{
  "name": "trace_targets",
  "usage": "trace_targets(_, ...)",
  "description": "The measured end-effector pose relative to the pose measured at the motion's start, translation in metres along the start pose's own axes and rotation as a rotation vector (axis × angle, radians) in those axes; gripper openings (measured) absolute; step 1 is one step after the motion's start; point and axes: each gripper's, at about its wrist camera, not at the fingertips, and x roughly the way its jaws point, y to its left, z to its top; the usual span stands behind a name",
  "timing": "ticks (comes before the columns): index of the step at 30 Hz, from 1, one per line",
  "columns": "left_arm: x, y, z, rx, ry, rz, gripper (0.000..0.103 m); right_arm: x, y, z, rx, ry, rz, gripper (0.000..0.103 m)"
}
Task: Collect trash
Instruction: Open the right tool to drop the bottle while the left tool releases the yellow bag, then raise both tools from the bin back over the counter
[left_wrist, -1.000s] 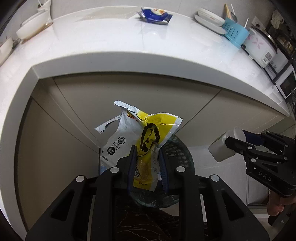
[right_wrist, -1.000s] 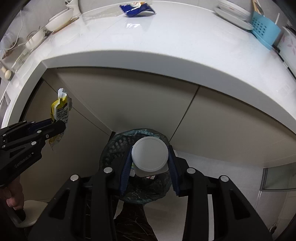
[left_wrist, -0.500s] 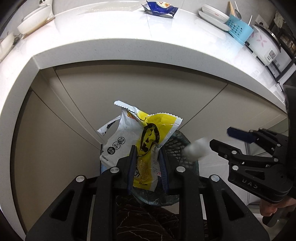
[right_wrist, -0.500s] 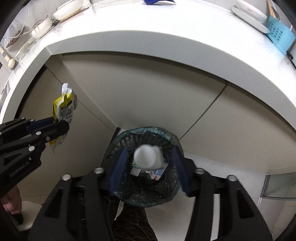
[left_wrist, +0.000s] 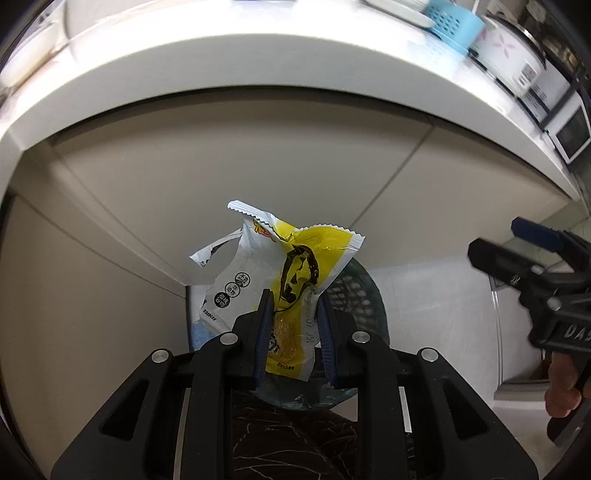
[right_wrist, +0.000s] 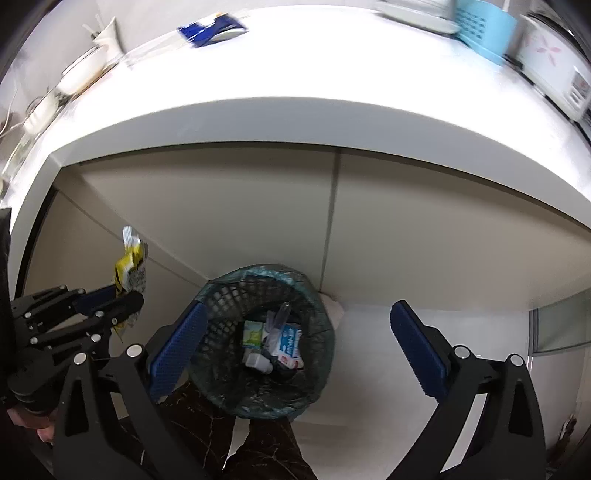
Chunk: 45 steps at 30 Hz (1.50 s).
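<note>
**Yellow wrapper held beside the bin, right jaws wide and empty**

Yellow and white plastic, a crumpled snack wrapper (left_wrist: 284, 273), sits pinched between the blue pads of the left gripper (left_wrist: 291, 306), its torn top standing above the fingertips. Below and behind it is the mesh trash bin (right_wrist: 221, 295), lined with a greenish bag and standing on the floor against the beige cabinet fronts (right_wrist: 240, 206). The right gripper (right_wrist: 295, 325) hangs over the bin; its jaws have just been opening and now stand wide apart with nothing between them. Cartons and a small white bottle (right_wrist: 256, 360) lie in the bin. A blue packet (right_wrist: 212, 29) lies on the white countertop (right_wrist: 332, 66).
</note>
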Motion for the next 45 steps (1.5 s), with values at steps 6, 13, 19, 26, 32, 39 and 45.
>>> trace_targets(6,0.019,-0.021,0.002,0.066,0.023,-0.014,0.023,-0.008,-0.026,-0.003,0.054,-0.004,-0.020,0.095)
trace_targets(13,0.036,-0.033,0.003,0.099,0.054,-0.044,0.026,-0.019,-0.047,-0.005,0.100,-0.007,-0.038,0.095)
trace_targets(19,0.037,-0.020,0.002,0.116,0.069,-0.068,0.030,-0.019,-0.057,-0.008,0.121,0.005,-0.043,0.095)
trace_targets(26,0.034,-0.013,0.003,0.102,0.063,-0.060,0.042,-0.015,-0.052,-0.008,0.109,0.006,-0.035,0.095)
trace_targets(32,0.016,-0.015,0.006,0.069,0.034,-0.041,0.072,-0.020,-0.043,0.002,0.087,0.000,-0.014,0.095)
trace_targets(39,-0.032,0.006,0.025,-0.002,-0.038,-0.032,0.092,-0.046,-0.027,0.027,0.026,-0.069,0.009,0.095)
trace_targets(45,-0.072,0.013,0.043,-0.018,-0.100,-0.027,0.097,-0.068,-0.013,0.053,-0.005,-0.106,0.039,0.095)
